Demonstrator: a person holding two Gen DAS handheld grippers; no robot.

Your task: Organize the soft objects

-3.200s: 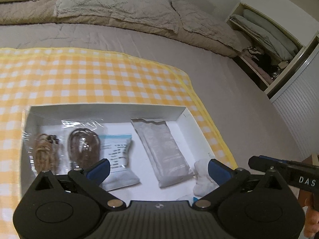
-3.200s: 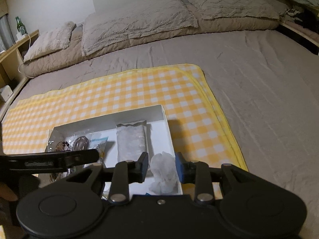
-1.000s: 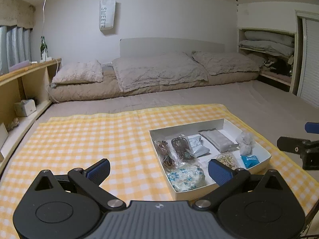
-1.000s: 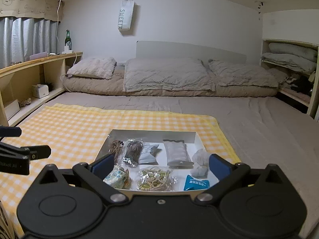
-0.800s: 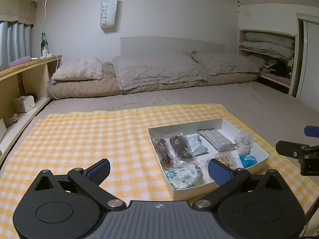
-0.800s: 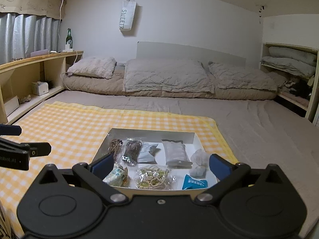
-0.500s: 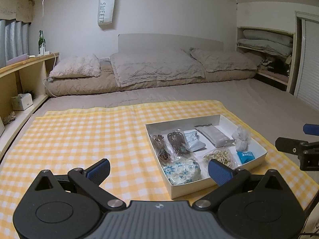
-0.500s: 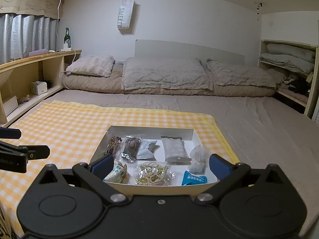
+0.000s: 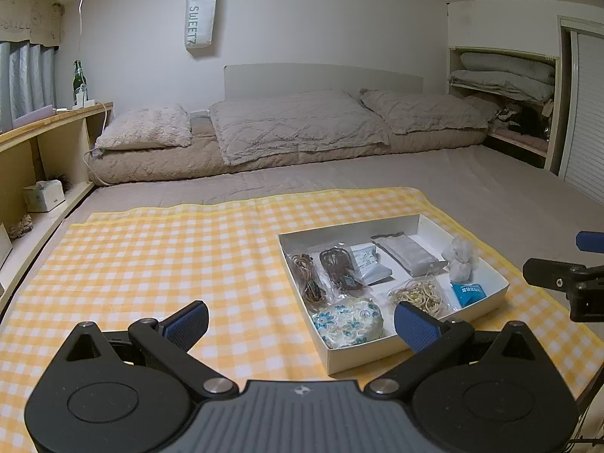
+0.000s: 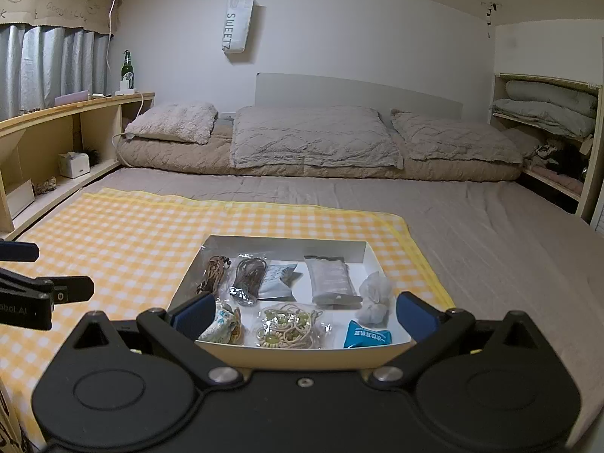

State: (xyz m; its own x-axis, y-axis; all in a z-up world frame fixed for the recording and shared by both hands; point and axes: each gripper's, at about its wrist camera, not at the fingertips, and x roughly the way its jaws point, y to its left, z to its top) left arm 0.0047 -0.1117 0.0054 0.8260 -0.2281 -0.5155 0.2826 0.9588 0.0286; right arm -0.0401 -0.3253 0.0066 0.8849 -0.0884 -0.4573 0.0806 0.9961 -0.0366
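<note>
Left gripper (image 9: 300, 321): jaws spread wide, nothing between them; held back from the box, above the cloth's near edge.
Right gripper (image 10: 304, 311): jaws equally wide, holding nothing; hangs just short of the box's near wall.
Box (image 10: 287, 243): white, shallow, open-topped; sits on the checked cloth (image 9: 170, 249) toward its right edge.
Contents, far row: two cord bundles (image 10: 234, 273), a white packet (image 10: 275, 279), a grey pouch (image 10: 330, 279).
Contents, near row: floral pouch (image 9: 347, 322) in the near left corner, bead strings (image 10: 287, 326), blue sachet (image 10: 368, 338), white wad (image 10: 373, 296) by the right wall.
Task state: judged essentially complete — every soft item seen lies inside the box.
Risk 1: a low sweep of either gripper could catch the thin near wall and slide or tip the box, since the cloth lies on soft bedding.
Risk 2: the wad stands tallest and loosest; a knock could roll it over the right wall.
Risk 3: crinkly bags overlap — pinching one may drag a neighbour out.
</note>
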